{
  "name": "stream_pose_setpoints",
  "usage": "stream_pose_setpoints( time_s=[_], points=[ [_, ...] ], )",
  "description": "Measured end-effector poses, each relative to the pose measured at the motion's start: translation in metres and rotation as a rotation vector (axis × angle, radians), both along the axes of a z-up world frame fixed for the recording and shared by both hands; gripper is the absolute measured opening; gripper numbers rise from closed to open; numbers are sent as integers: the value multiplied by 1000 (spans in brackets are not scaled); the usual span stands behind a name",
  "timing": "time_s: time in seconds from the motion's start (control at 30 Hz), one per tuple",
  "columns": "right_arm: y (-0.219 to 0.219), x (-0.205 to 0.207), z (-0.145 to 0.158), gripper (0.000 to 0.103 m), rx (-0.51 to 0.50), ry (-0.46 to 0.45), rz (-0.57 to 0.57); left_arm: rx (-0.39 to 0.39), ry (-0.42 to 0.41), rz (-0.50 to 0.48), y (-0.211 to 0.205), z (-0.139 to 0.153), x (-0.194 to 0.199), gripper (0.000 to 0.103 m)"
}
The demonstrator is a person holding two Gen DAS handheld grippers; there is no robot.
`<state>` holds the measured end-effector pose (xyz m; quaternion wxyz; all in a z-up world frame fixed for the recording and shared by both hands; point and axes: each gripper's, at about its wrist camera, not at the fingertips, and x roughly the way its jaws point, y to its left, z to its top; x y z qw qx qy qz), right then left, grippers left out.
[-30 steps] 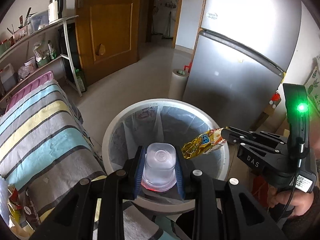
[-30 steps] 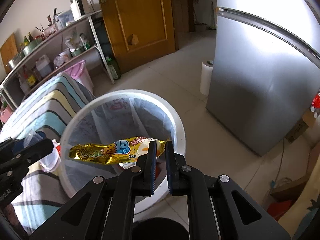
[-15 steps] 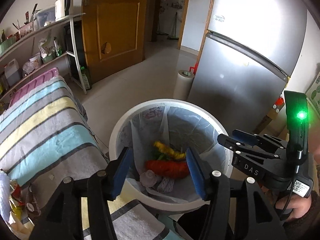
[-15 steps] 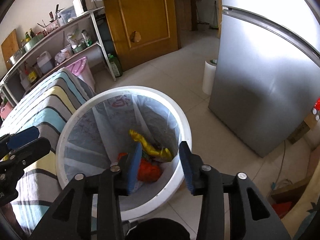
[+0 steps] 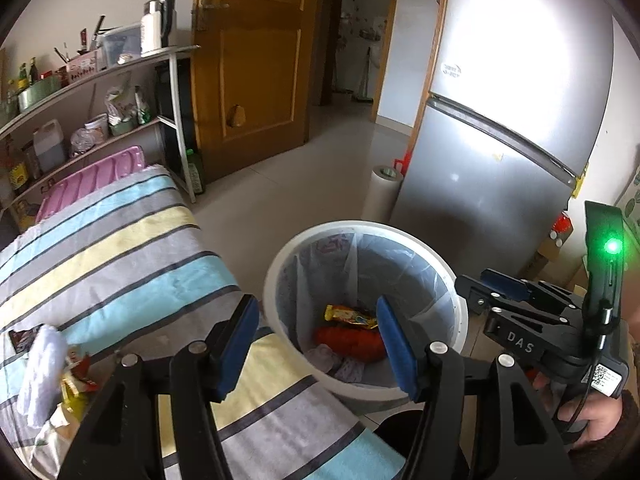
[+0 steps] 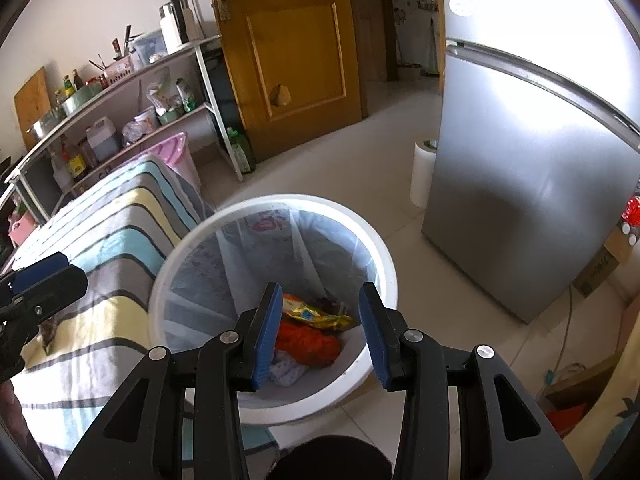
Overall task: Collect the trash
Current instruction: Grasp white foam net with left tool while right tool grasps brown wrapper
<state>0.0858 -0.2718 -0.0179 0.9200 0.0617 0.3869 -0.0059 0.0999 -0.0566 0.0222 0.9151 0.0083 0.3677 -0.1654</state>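
Since a second ago, cup and wrapper (image 6: 316, 314) have been dropped into the bin (image 6: 384, 264). Both jaws have just been opening: left gripper (image 5: 312, 344) and right gripper (image 6: 320, 328) are held half open, empty, above it. Cup is hard to make out among the trash.

The white trash bin (image 6: 276, 406) stands open-topped on the floor, its mouth unobstructed from above. Tight against the bin's left side is the striped-cloth table (image 5: 100, 256), leaving no gap there. Beyond the bin to the right rises the silver refrigerator (image 6: 520, 200), a white roll (image 6: 422, 176) at its corner. Bare floor tiles (image 5: 288, 184) lie open behind the bin toward the wooden door (image 6: 296, 48).
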Motion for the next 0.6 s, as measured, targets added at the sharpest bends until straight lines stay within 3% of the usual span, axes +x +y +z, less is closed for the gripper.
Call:
stream_pose_setpoints(
  time_s=[0.6],
  points=[
    [79,-24,31,41,28,-100,171,2,-84,163,92,19,-44,66]
  ],
)
